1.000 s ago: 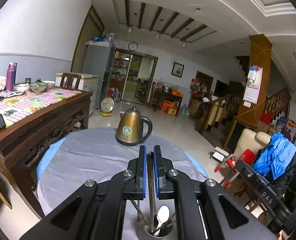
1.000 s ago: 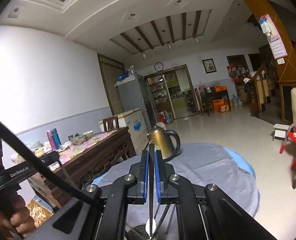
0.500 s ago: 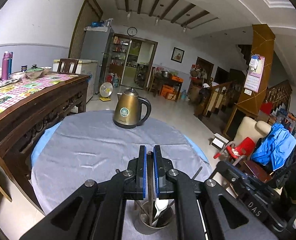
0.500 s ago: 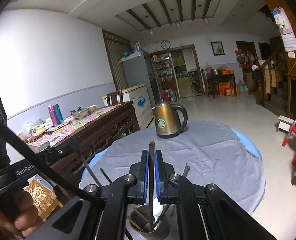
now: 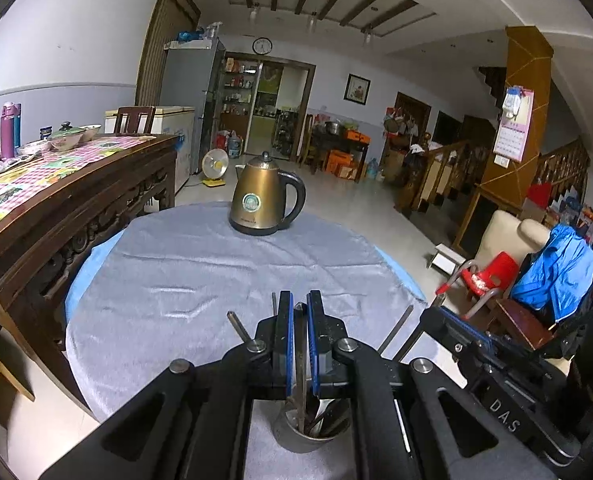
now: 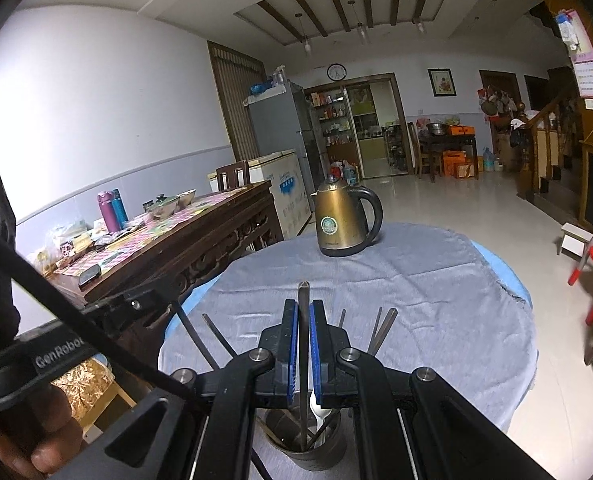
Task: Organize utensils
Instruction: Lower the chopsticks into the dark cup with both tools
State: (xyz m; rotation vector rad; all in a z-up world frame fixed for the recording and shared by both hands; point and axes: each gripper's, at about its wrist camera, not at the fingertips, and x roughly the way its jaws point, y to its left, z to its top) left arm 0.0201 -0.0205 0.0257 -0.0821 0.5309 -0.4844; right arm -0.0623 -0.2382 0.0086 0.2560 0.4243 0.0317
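A metal utensil cup (image 5: 302, 438) stands on the grey cloth near the table's front edge, with several chopsticks and a white spoon in it. It also shows in the right wrist view (image 6: 308, 446). My left gripper (image 5: 300, 312) is shut on a thin metal utensil handle (image 5: 304, 360) that runs down into the cup. My right gripper (image 6: 303, 312) is shut on another thin metal utensil (image 6: 303, 296) whose lower end is in the cup. Both grippers hover just above the cup, side by side.
A bronze kettle (image 5: 262, 200) stands at the round table's far side; it also shows in the right wrist view (image 6: 342, 220). A dark wooden table (image 5: 68, 196) with dishes is to the left. A red chair (image 5: 484, 276) and blue jacket are to the right.
Both grippers have tilted down and lowered over the cup, bringing the utensils they hold deeper into it. More of the table and cup is in view.
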